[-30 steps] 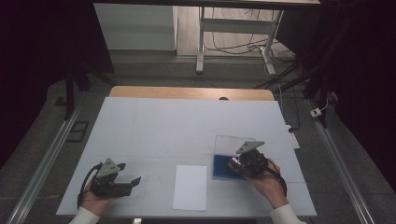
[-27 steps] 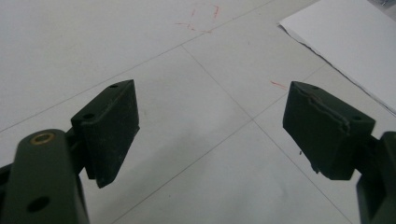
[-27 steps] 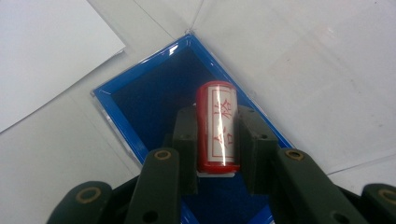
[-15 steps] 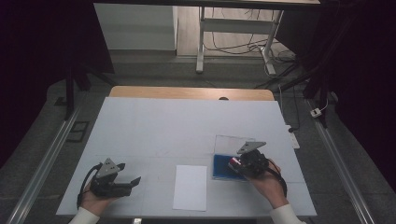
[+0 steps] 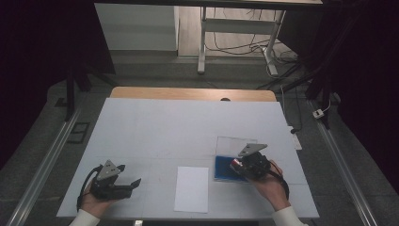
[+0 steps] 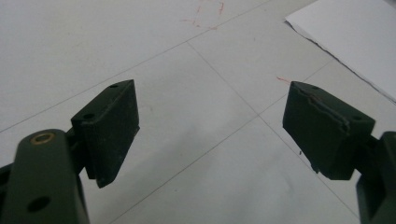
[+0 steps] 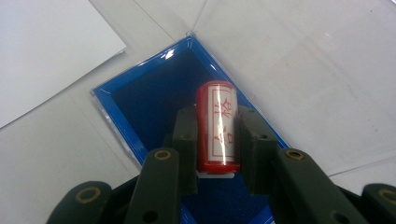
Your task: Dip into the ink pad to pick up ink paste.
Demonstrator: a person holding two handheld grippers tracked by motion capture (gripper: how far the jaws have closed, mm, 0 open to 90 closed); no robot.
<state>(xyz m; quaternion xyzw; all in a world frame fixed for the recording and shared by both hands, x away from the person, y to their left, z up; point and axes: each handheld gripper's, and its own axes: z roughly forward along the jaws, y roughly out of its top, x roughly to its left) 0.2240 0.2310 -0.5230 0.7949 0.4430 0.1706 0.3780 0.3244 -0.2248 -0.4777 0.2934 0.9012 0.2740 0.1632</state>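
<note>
A white worktop (image 5: 155, 132) stands in a dark room. One paper sheet (image 5: 192, 189) lies at 6 o'clock. At 4 o'clock, the right gripper (image 7: 215, 135) fingers pinch one red stamp (image 7: 217, 126) over one blue ink pad (image 7: 144, 102). The left gripper (image 6: 212, 126) fingers are spread, at 8 o'clock.

The right gripper (image 7: 215, 140) hides the red stamp's (image 7: 217, 126) lower end and part of the blue pad (image 7: 149, 107).

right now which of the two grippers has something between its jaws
The right gripper: its jaws are shut on the red stamp over the blue ink pad. The left gripper is open, holding nothing.
</note>
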